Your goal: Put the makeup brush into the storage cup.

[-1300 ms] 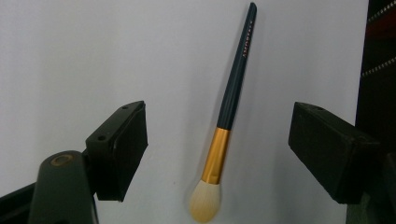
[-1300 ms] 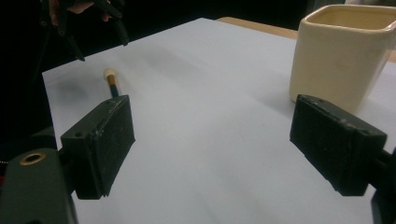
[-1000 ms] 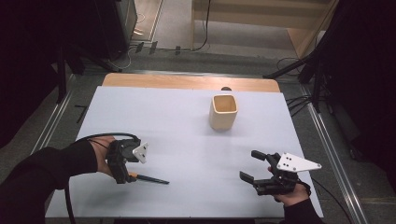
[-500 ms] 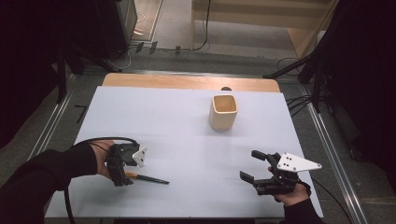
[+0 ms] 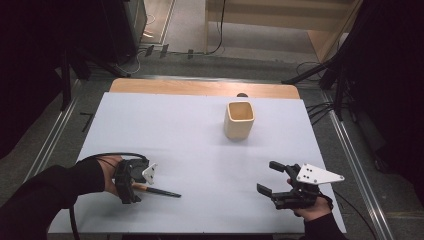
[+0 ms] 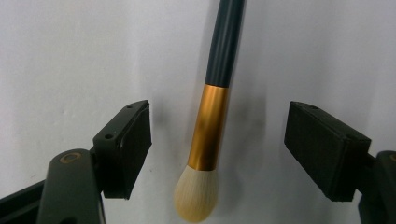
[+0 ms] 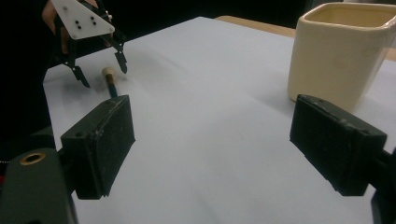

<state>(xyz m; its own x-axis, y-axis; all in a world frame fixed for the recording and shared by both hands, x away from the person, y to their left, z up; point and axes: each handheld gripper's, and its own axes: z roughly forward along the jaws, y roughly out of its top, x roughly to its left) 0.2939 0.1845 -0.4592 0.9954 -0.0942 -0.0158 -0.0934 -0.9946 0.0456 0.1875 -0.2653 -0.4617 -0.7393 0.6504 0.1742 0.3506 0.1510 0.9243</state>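
Observation:
A makeup brush (image 5: 157, 191) with a dark handle, gold ferrule and pale bristles lies flat on the white sheet at the front left. My left gripper (image 5: 129, 186) points down over its bristle end. In the left gripper view the brush (image 6: 212, 121) lies between the two pads, which stand apart from it on either side. The left gripper (image 6: 217, 149) is open and its jaws have just been closing a little. My right gripper (image 5: 266, 177) rests open and empty at the front right. The right gripper view shows that gripper (image 7: 212, 144) facing the left gripper (image 7: 100, 70) and the brush (image 7: 110, 77).
A cream square cup (image 5: 239, 120) stands upright at the back right of the sheet (image 5: 190, 140), and it is close on the right in the right gripper view (image 7: 343, 51). A wooden table edge (image 5: 200, 88) runs behind. Dark stands and cables surround the table.
My left gripper has sunk toward the brush, so its jaws now straddle the ferrule close to the sheet. The right gripper and the cup have not moved.

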